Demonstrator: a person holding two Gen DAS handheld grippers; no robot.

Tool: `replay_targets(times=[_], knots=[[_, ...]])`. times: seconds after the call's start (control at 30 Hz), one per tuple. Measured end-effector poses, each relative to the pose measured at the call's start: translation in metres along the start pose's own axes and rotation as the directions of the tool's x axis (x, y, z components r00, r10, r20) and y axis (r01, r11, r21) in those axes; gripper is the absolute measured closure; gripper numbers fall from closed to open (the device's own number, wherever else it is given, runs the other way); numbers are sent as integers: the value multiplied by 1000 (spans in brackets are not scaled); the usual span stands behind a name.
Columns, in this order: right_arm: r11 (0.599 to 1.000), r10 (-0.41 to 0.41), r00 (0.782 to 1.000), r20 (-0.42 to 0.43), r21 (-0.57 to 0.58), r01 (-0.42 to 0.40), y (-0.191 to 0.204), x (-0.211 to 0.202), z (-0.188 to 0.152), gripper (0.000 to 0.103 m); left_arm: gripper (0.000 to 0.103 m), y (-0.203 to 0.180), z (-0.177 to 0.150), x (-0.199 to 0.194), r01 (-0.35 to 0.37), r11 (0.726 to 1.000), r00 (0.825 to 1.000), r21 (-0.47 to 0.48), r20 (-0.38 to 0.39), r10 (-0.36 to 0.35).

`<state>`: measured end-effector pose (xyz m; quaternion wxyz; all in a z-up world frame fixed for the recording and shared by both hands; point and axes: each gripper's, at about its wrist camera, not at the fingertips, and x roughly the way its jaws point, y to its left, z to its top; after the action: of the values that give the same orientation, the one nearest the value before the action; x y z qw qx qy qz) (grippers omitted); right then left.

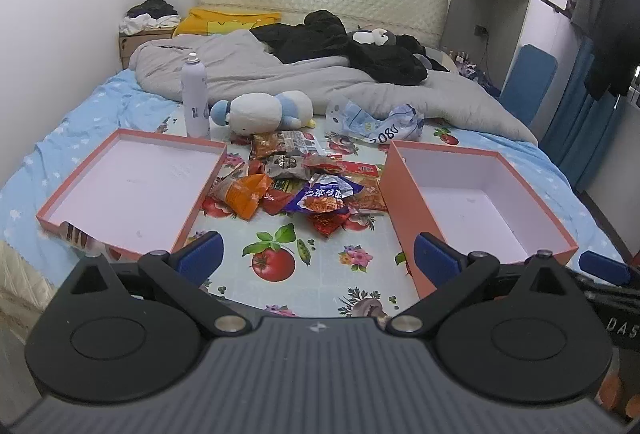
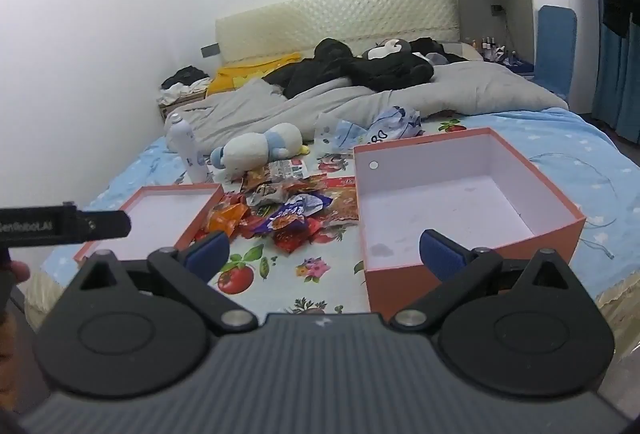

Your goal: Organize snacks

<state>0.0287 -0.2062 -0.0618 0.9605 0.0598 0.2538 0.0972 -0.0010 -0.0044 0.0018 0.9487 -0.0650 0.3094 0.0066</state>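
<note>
**Snack pile sits between two empty orange boxes, both grippers held back with jaws apart**

A heap of crinkled snack packets point(image 1: 298, 182), in orange, red, purple and silver wrappers, lies on a fruit-and-flower printed cloth point(image 1: 276, 262) spread over the bed. The heap lies in the gap between two orange cardboard containers with white insides. To its left is the shallow orange box lid point(image 1: 132, 186), lying open side up; to its right stands the deep orange box point(image 1: 476, 194), also open upward. Nothing lies inside either one. The nearest packets touch or nearly touch the lid's right wall and the box's left wall.

The left gripper point(image 1: 318, 258) hangs above the near edge of the cloth, its blue-padded jaws wide apart and holding nothing, well short of the packets. The right gripper point(image 2: 326, 254) is likewise back from the pile, jaws spread and empty, with its right pad over the near corner of the deep box point(image 2: 468, 202).

Behind the snacks a white and blue plush toy point(image 1: 264, 112) lies on its side, a tall white spray bottle point(image 1: 195, 94) stands upright just left of it, and a crumpled white and blue plastic bag point(image 1: 376, 120) rests to the right. Farther back lie a rumpled grey duvet point(image 1: 280, 74) and black clothing point(image 1: 352, 46).
</note>
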Motion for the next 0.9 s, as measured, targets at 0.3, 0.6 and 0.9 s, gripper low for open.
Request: replay_targets(times=[0.3, 0.6, 0.9], knots=[[1000, -1, 1000, 12, 19, 1, -1, 0, -1, 0, 0, 6, 1, 2, -14, 1000, 1000, -16, 1, 14], [1000, 16, 1000, 5, 10, -16, -1, -1, -3, 0, 0, 12, -3, 2, -19, 1000, 1000, -17, 5, 19], [1000, 30, 999, -15, 7, -30, 6, 3, -6, 0, 0, 17, -6, -1, -18, 999, 1000, -27, 12, 19]])
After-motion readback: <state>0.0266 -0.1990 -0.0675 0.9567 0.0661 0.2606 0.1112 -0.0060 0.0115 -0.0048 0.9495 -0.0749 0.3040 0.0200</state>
